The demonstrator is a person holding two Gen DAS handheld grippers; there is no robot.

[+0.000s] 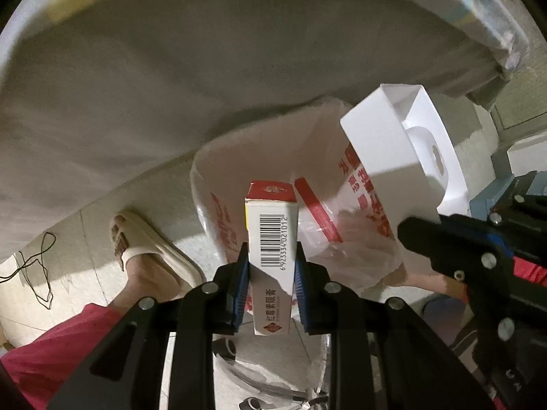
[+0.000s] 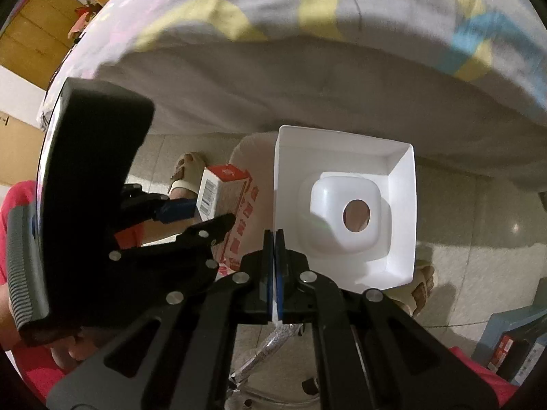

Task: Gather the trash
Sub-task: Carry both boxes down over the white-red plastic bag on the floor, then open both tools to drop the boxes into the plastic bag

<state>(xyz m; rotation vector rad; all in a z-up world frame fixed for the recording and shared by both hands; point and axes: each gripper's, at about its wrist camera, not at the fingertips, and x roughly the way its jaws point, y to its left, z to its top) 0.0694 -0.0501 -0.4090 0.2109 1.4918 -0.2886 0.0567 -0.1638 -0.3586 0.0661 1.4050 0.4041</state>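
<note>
The left gripper (image 1: 271,266) pinches a small carton (image 1: 271,239) between its blue pads, one pad on each long side, near the middle of the carton. The carton stands upright, with the barcode face toward the camera and the red end on top. Just behind and below it is the open mouth of a plastic bag (image 1: 259,157), white with red print, which seems to hang near the floor.

The right gripper (image 2: 275,256) has its pads pressed together on the thin wall of a white box (image 2: 345,157). The box is open, tilted with its inside toward the camera, and holds a white moulded insert (image 2: 345,218) with a round hole. In the left view this box (image 1: 379,143) is up and to the right of the carton, over the right part of the bag.

As for the task, I judge it is in the middle: two pieces of trash are already picked up and brought to the bag, but neither is inside it yet. What is left is to let both fall in. Whether the bag already holds other trash, I cannot tell.

Both grippers point downward, toward the floor (image 2: 478,239), side by side and near each other; the left one (image 2: 177,210) shows at the left of the right view. A bed edge (image 1: 171,85) is behind the bag, and the person's foot in a sandal (image 1: 143,246) is beside it.
</note>
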